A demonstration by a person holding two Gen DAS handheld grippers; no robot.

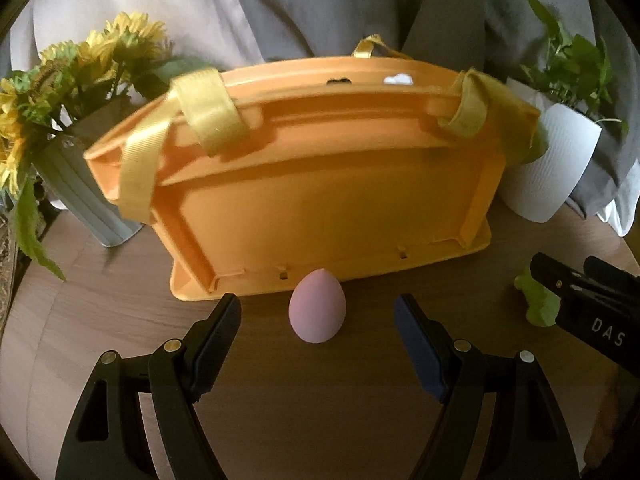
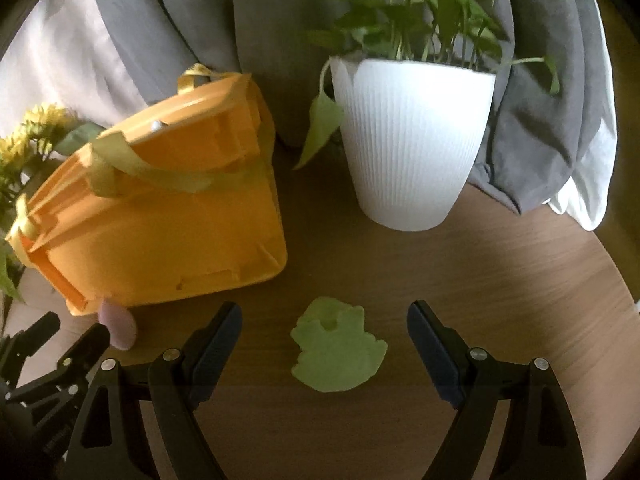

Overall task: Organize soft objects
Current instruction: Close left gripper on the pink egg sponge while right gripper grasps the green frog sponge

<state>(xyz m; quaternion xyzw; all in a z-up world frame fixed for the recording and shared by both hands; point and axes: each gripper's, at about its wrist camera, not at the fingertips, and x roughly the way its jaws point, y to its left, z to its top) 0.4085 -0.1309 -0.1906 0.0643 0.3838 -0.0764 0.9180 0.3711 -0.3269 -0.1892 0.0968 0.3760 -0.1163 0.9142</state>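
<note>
Looks like the reach-in step: left gripper [image 1: 318,320] hangs wide open around the pink sponge egg [image 1: 317,306], nothing pinched yet, right up against the orange basket [image 1: 320,184] mid-table. Right gripper [image 2: 324,330], open too, frames the flat green sponge [image 2: 338,346]. Next, probably squeeze gently. The white plant pot [image 2: 412,140] and sunflowers [image 1: 60,80] crowd the table's far edge.

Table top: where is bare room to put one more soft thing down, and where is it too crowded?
Bare wood lies to the right of the green sponge, in front of the white pot. A narrower strip runs between the pot and the orange basket. It is crowded at the basket's front edge, where the pink sponge stands, and at the left by the sunflower vase.
</note>
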